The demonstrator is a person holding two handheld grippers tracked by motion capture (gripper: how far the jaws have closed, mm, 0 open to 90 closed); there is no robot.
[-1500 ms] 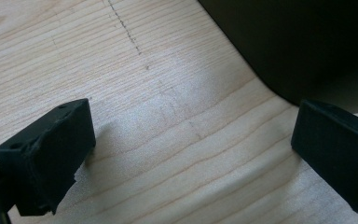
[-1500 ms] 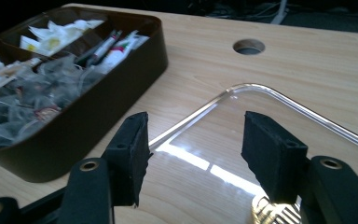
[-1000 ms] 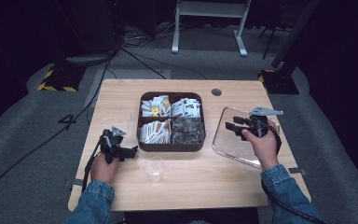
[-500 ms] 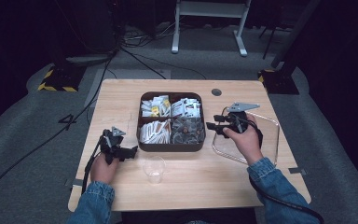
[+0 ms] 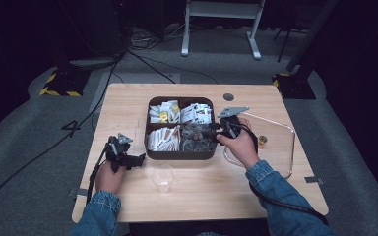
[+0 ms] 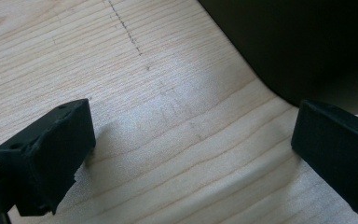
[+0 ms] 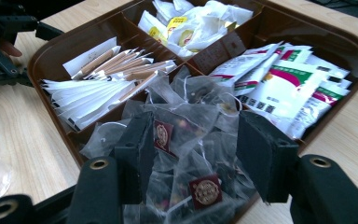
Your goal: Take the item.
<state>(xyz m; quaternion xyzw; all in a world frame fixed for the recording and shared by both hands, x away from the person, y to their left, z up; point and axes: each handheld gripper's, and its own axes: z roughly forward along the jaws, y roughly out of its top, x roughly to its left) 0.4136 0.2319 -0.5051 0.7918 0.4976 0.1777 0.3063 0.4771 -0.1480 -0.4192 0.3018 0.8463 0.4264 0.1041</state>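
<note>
Right gripper (image 7: 191, 154) hangs over the tray (image 5: 179, 155), jaws half open and empty, straddling the tea bags (image 7: 186, 135) in the near-right compartment, directly below. Left gripper (image 6: 186, 154) rests wide open and empty on the worktop (image 6: 158, 102), farther off.
</note>
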